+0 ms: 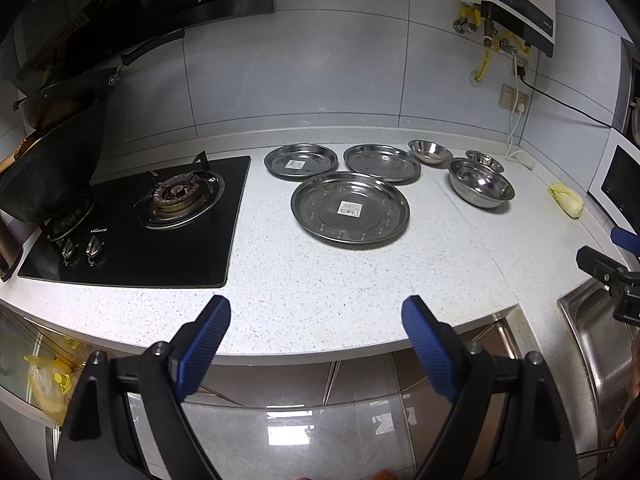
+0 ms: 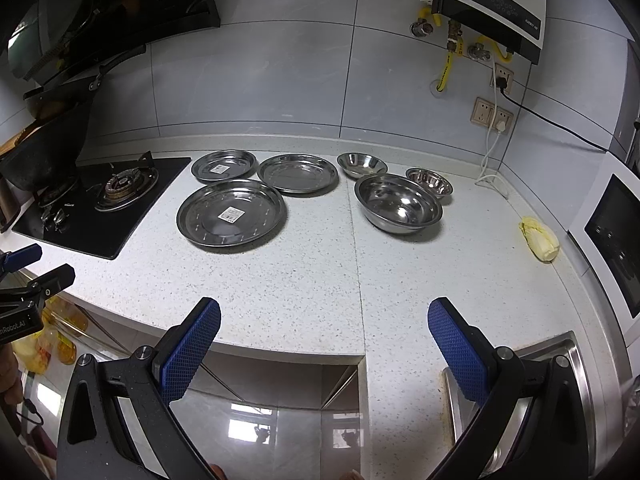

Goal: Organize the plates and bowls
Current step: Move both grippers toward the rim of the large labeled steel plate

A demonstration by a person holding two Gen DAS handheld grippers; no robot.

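Three steel plates lie on the white counter: a large plate (image 1: pixel 350 209) (image 2: pixel 232 213) in front, a small labelled plate (image 1: pixel 301 161) (image 2: pixel 224 166) behind it on the left, and a third plate (image 1: pixel 382 162) (image 2: pixel 298 173) to the right. Three steel bowls stand further right: a big bowl (image 1: pixel 481 182) (image 2: pixel 398 203), a shallow bowl (image 1: pixel 430 152) (image 2: pixel 361 165) and a small bowl (image 1: pixel 484 160) (image 2: pixel 429 182). My left gripper (image 1: pixel 316 322) hangs open over the counter's front edge, well short of the plates. My right gripper (image 2: pixel 325 326) is open too, nothing between its fingers.
A black gas hob (image 1: pixel 136 224) (image 2: pixel 100 204) with a dark pot (image 1: pixel 48 176) fills the left. A piece of cabbage (image 1: pixel 567 200) (image 2: pixel 539 239) lies near a white oven (image 2: pixel 612 232) at right. A steel sink (image 1: pixel 592 336) (image 2: pixel 532 364) sits at front right. A cable (image 2: pixel 490 156) hangs from wall sockets.
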